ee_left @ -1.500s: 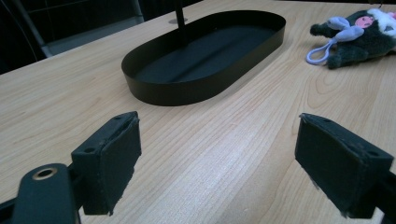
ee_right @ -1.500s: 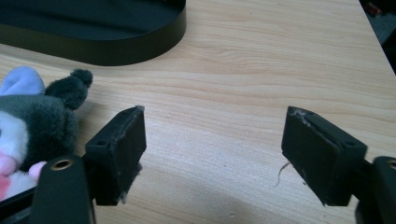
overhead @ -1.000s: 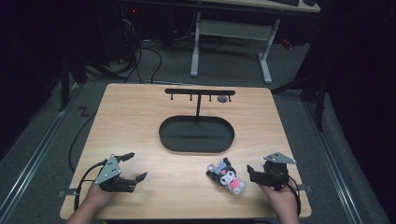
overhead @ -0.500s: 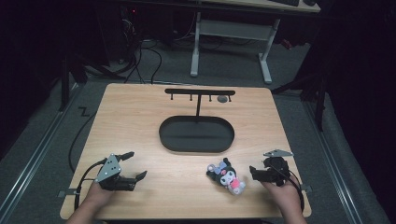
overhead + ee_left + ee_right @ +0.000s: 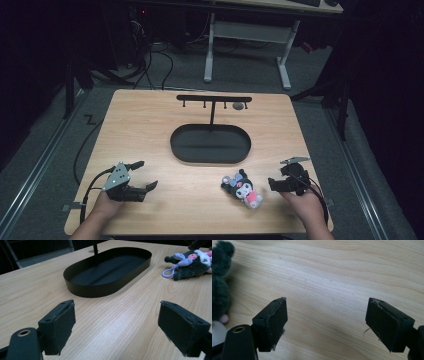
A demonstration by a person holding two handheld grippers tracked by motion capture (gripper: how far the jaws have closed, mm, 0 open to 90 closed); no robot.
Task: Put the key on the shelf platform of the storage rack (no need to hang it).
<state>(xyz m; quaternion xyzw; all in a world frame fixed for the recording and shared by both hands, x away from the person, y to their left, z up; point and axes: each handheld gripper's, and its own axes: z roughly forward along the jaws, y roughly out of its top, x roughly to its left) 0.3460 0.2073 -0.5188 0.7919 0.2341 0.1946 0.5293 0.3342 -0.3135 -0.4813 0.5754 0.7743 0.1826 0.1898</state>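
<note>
The room is dim, and the light falls mostly on a pale wooden table (image 5: 150,130) with visible grain. Around it lies grey carpet (image 5: 45,165), crossed by black cables (image 5: 150,65) (a loose tangle of them near the far left). Behind the table stands a desk on white legs (image 5: 245,35) with a crossbar between them. Dark stands (image 5: 342,100) rise at the right, and a metal rail (image 5: 30,175) runs along the floor at the left.
</note>
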